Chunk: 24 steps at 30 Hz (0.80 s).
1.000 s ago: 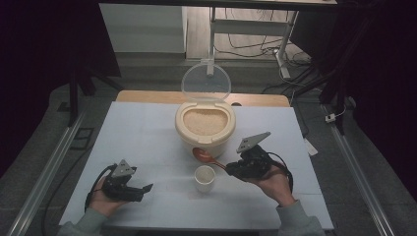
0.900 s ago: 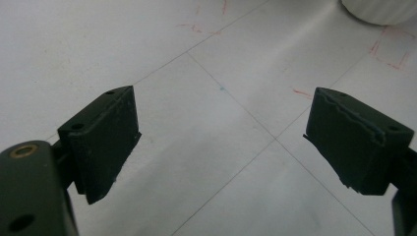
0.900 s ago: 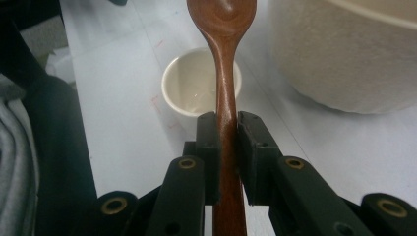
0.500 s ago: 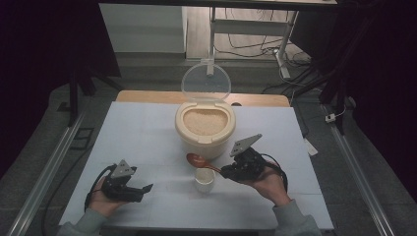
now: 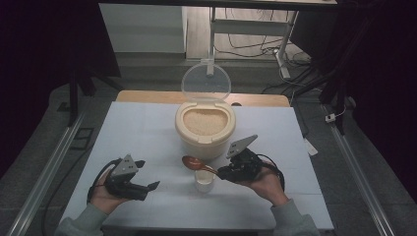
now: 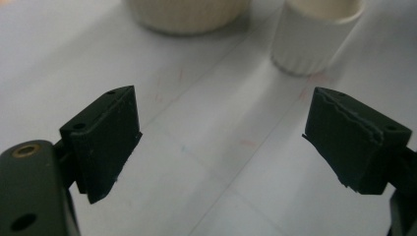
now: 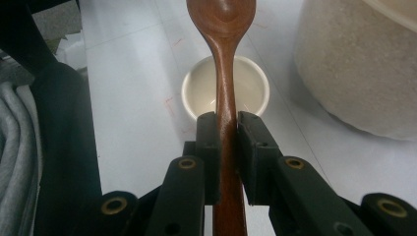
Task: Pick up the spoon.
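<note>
A cream rice container (image 5: 205, 129) with its clear lid (image 5: 206, 81) raised stands mid-table, full of pale rice. In front of it sits a small white cup (image 5: 204, 180) (image 7: 225, 91) (image 6: 314, 34). My right gripper (image 5: 222, 172) (image 7: 226, 130) is shut on the handle of a brown wooden spoon (image 5: 193, 162) (image 7: 223, 29); the spoon's bowl hangs just past the cup, toward the container. My left gripper (image 5: 147, 188) (image 6: 221, 142) is open at the front left, lifted a little off the table, nothing between its jaws, pointing toward the cup.
The white table top (image 5: 142, 132) rests on a wooden board whose edge (image 5: 147, 97) shows at the back. Metal rails (image 5: 46, 172) run along both sides. Cables and a stand's legs (image 5: 246, 37) lie on the floor behind.
The right gripper has drawn the spoon down and left, from beside the container to over the cup. The left gripper has risen slightly.
</note>
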{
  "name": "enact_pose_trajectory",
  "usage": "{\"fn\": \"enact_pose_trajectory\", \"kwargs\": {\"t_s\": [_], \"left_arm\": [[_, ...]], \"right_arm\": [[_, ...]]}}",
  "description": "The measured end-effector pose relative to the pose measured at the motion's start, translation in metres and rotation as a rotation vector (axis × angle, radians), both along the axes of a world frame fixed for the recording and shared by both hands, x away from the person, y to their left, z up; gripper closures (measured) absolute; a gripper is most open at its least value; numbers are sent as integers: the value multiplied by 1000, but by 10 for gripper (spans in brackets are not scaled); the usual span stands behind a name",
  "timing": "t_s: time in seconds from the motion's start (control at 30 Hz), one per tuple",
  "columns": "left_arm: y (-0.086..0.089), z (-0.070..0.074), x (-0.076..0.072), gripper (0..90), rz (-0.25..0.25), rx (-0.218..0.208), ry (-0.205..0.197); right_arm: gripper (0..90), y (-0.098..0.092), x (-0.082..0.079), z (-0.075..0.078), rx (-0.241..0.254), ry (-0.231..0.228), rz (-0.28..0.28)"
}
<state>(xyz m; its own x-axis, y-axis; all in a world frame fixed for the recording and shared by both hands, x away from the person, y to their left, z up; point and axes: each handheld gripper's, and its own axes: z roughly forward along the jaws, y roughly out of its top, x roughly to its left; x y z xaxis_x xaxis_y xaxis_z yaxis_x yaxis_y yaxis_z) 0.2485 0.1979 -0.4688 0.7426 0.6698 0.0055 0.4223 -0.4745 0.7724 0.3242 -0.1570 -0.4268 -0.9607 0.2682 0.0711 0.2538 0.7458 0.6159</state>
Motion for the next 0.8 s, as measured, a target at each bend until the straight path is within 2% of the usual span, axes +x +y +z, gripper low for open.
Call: {"fn": "enact_pose_trajectory", "kwargs": {"t_s": [0.23,0.43,0.8], "left_arm": [[-21,22,2,144,-86,16,-19],[-38,36,6,156,-138,25,-37],[-73,49,23,180,-218,59,-30]], "right_arm": [[797,6,-4,1,1,-16,31],[797,12,-8,1,-6,-28,53],[797,18,-12,1,-14,-42,84]]}}
